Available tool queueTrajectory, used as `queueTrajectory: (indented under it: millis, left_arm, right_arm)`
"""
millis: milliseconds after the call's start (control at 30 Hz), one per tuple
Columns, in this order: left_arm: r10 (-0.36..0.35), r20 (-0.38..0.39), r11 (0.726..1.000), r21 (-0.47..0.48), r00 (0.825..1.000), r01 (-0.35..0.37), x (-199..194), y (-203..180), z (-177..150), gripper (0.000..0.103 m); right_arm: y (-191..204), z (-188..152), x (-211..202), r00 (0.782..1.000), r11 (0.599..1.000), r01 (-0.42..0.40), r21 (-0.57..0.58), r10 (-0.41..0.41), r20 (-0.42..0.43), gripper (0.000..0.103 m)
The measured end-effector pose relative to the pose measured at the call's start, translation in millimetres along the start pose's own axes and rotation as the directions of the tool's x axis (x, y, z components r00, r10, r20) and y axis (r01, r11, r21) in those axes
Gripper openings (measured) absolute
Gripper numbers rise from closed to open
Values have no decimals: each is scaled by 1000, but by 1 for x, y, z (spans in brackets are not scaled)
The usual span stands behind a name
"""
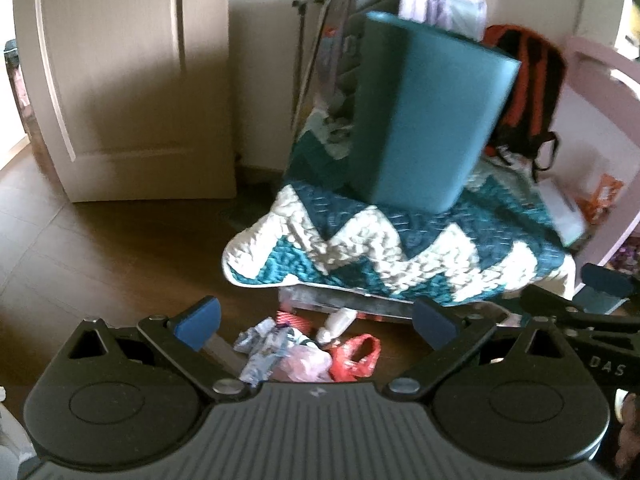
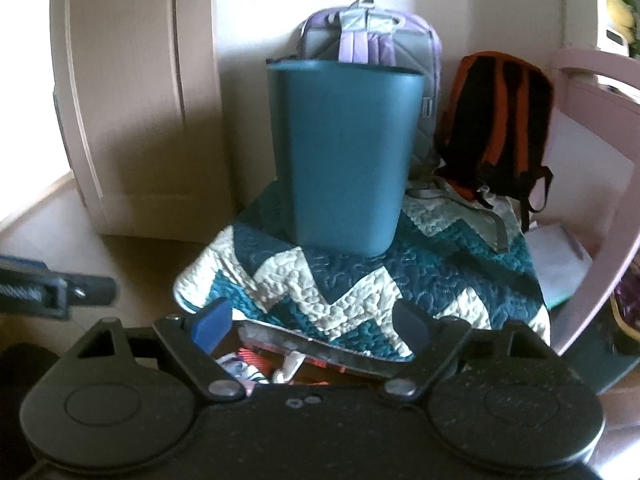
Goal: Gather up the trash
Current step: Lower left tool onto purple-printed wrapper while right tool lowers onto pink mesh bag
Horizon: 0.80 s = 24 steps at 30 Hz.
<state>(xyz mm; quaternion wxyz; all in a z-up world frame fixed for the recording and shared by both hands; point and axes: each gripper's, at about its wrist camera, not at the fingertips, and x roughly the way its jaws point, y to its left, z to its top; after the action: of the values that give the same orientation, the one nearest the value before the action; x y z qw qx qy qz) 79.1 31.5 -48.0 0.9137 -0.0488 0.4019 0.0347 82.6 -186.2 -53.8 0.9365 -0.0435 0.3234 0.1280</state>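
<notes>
— Where did we have the left claw (image 1: pixel 316 322)?

— Low over the floor (image 1: pixel 100 248), spread wide with nothing between its pads. We held it there because the trash (image 1: pixel 304 354) lay right under it: a crumpled printed wrapper, a pinkish bag and a red bag, bunched together just in front of the quilt's edge. Open wide, it could straddle that loose heap, we reckoned.

— And the bin (image 2: pixel 340 152)?

— It stood upright on the quilt (image 2: pixel 360 292), above the litter and a little to the right, open mouth up. Raised like that, it was within reach of both claws, though anything picked up would need lifting well over its rim. We could not see inside it.

— The packs behind?

— A lilac pack (image 2: pixel 368 36) and an orange pack (image 2: pixel 496 120) leaned against the wall behind the bin; we judged them no part of the job.

— And the right claw (image 2: pixel 314 324)?

— Also wide apart and empty, held higher, facing the bin squarely, with only a corner of the trash showing below it. It seemed to wait while the left one went for the litter.
</notes>
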Motion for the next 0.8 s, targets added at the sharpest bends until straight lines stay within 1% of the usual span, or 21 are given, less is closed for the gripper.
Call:
queueTrajectory:
  millis: [67, 133, 233, 333, 400, 467, 533, 600, 667, 700, 767, 800]
  left_arm:
    - [25, -33, 1000, -15, 999, -26, 28, 9, 4, 103]
    - [48, -75, 998, -33, 996, -51, 58, 18, 6, 103]
    - [65, -152, 996, -58, 986, -75, 103, 30, 6, 103]
    - [89, -210, 994, -42, 974, -100, 144, 33, 3, 103]
    - [79, -258, 995, -41, 963, -93, 171, 37, 4, 103]
    - [80, -300, 996, -22, 951, -90, 198, 40, 6, 103]
    - [89, -331, 996, 49, 939, -78, 225, 41, 7, 103]
    - [110, -349, 989, 135, 931, -66, 250, 44, 7, 103]
    - [115, -379, 982, 180, 918, -48, 275, 49, 7, 103]
    - [100, -405, 984, 177, 909, -30, 287, 54, 5, 103]
    - [58, -465, 988, 154, 883, 16, 311, 64, 1, 103]
    - [51, -480, 986, 164, 876, 32, 321, 68, -2, 103]
  right_arm:
    - [-7, -2, 25, 999, 999, -29, -12, 29, -24, 87]
    - [-15, -5, 55, 996, 998, -65, -11, 64, -68, 87]
    - [-20, -14, 98, 988, 995, -89, -41, 83, -129, 87]
    - [-15, -32, 139, 974, 988, -136, -72, 120, -194, 87]
    - [-12, -46, 164, 956, 980, -179, -83, 153, -250, 87]
    - [-6, -61, 192, 938, 973, -205, -107, 164, -305, 87]
    - [-1, -74, 214, 919, 964, -236, -126, 180, -350, 87]
    - [5, -84, 233, 902, 952, -272, -143, 200, -383, 87]
    - [14, -94, 250, 881, 935, -316, -158, 228, -416, 87]
    - [18, -98, 257, 873, 928, -334, -168, 236, -428, 87]
    - [27, -108, 272, 855, 911, -368, -183, 255, -452, 87]
    - [32, -111, 280, 847, 906, -380, -189, 258, -466, 87]
